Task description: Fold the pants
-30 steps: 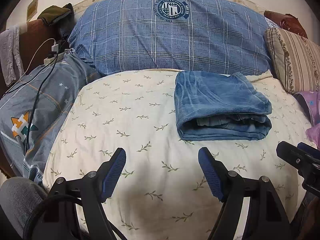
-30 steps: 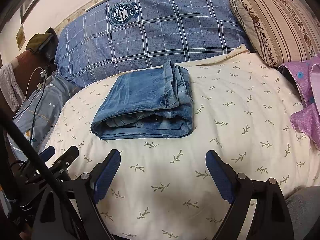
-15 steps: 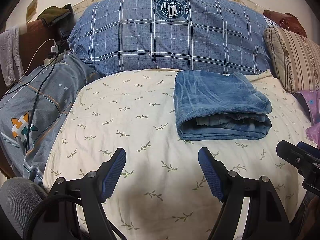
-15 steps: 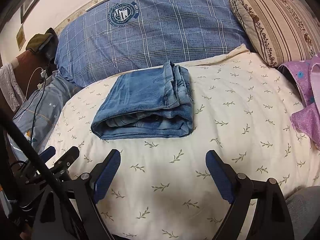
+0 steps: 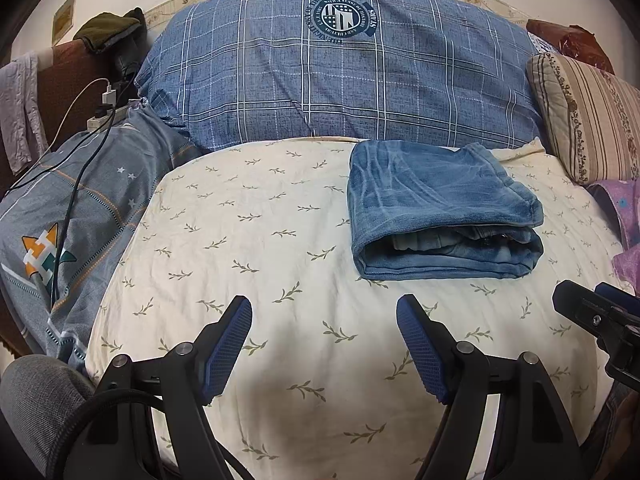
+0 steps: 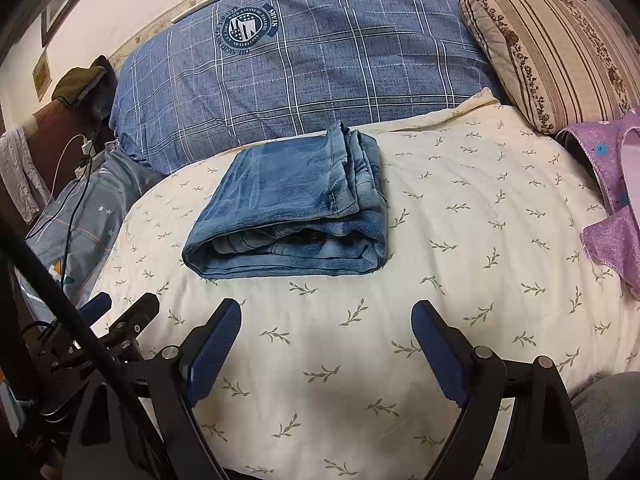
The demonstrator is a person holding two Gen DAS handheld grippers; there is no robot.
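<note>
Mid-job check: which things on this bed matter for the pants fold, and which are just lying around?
Part of the job:
folded jeans
cream leaf-print sheet under them
left hand-held gripper, open
right hand-held gripper, open

Just lying about:
blue plaid pillow
striped pillow
purple cloth
charger cables

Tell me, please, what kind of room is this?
Most likely a bedroom. A cream bedsheet with a leaf print covers a mattress, a large blue plaid pillow and a striped beige pillow lie at its head, and folded blue denim pants rest on the sheet.
</note>
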